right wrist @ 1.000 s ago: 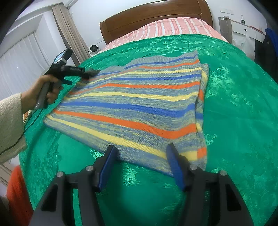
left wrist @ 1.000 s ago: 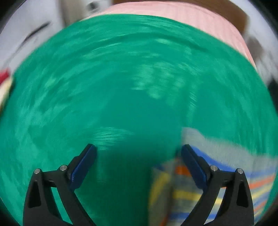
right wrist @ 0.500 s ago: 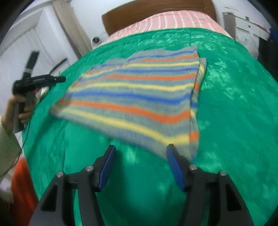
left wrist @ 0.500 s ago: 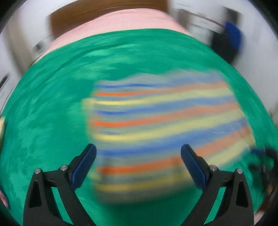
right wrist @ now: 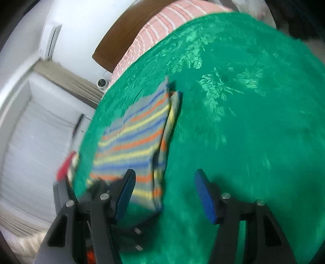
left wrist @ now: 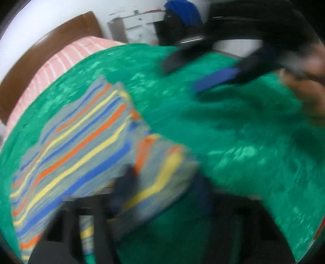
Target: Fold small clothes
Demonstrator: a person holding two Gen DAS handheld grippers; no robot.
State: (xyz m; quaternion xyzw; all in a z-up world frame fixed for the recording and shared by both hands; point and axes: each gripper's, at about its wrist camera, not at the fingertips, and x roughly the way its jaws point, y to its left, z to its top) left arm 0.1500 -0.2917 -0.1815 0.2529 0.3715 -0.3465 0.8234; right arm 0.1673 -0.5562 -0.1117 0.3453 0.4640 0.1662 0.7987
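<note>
A folded knit garment [left wrist: 81, 146] with blue, orange and yellow stripes on grey lies on the green bedspread [left wrist: 233, 132]; it also shows in the right wrist view [right wrist: 134, 138]. My left gripper [left wrist: 162, 193] is low over the garment's near edge, badly blurred, its fingers apart with cloth lying between them. My right gripper [right wrist: 164, 193] is open and empty, its left finger over the garment's near right corner. The right gripper also shows at the top right of the left wrist view [left wrist: 203, 71], above the bedspread.
A pink striped pillow [right wrist: 162, 26] and a brown headboard [right wrist: 126, 34] are at the bed's far end. White blinds and a curtain [right wrist: 40, 121] are on the left. A dresser with dark and blue items [left wrist: 172, 18] stands beyond the bed.
Both cameras have swung and tilted. My left gripper has come to the garment's near edge. My right gripper has moved right, off the garment's corner.
</note>
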